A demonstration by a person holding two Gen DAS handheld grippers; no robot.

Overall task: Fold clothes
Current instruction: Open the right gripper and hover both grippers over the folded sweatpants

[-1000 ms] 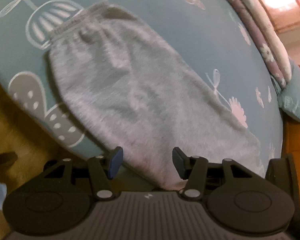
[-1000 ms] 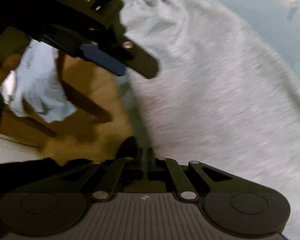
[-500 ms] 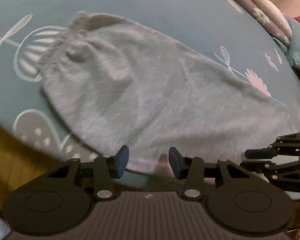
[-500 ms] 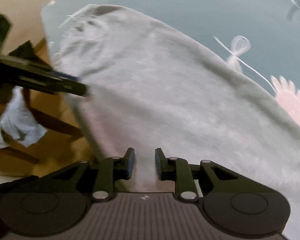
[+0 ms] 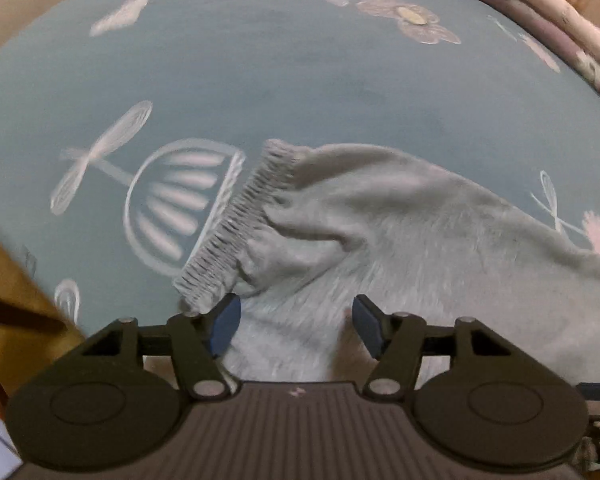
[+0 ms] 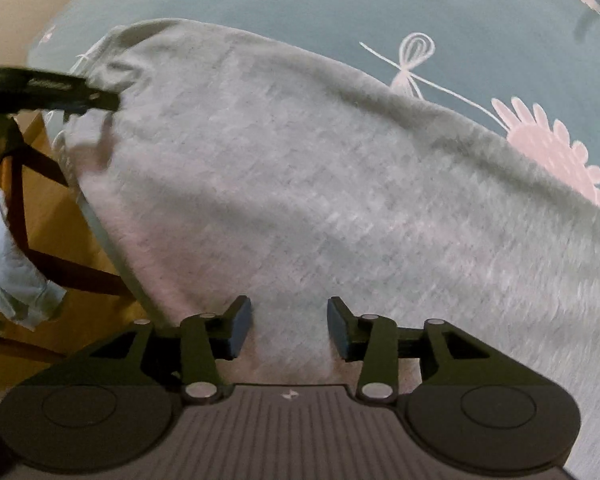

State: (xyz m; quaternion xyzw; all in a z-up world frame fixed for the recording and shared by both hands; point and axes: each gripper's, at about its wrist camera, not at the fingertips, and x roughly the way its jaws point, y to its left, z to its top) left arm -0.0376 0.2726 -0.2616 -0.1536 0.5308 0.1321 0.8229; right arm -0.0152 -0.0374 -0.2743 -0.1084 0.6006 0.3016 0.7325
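Spreading across both views is a blue bedsheet (image 5: 300,80) printed with white and pink flowers, and the grey garment (image 6: 300,200) is lying flat on it, near the bed's edge. Its ribbed elastic waistband (image 5: 236,224) is sitting bunched at the left end, with a few soft creases beside it.

The left gripper (image 5: 296,324) is hovering over the cloth just by the waistband; its jaws have just been opening and are standing fairly wide, with cloth beneath them but nothing pinched. The right gripper (image 6: 288,328) is pointing down over the middle of the garment; its jaws have just been opening too and are standing partly apart, pressing on nothing.

The fabric is looking light, limp and fleecy, so it will likely drape and sag rather than hold a shape, and a single pinch may drag only the top layer. The waistband, being thicker, seems the surest place to grip, together with the far hem.

A wooden floor (image 6: 60,216) and a pale blue cloth (image 6: 8,272) are showing past the bed's edge. A pink-edged quilt (image 5: 540,28) is lying at the far side. Nothing is blocking the garment; the risk is it sliding off the edge.
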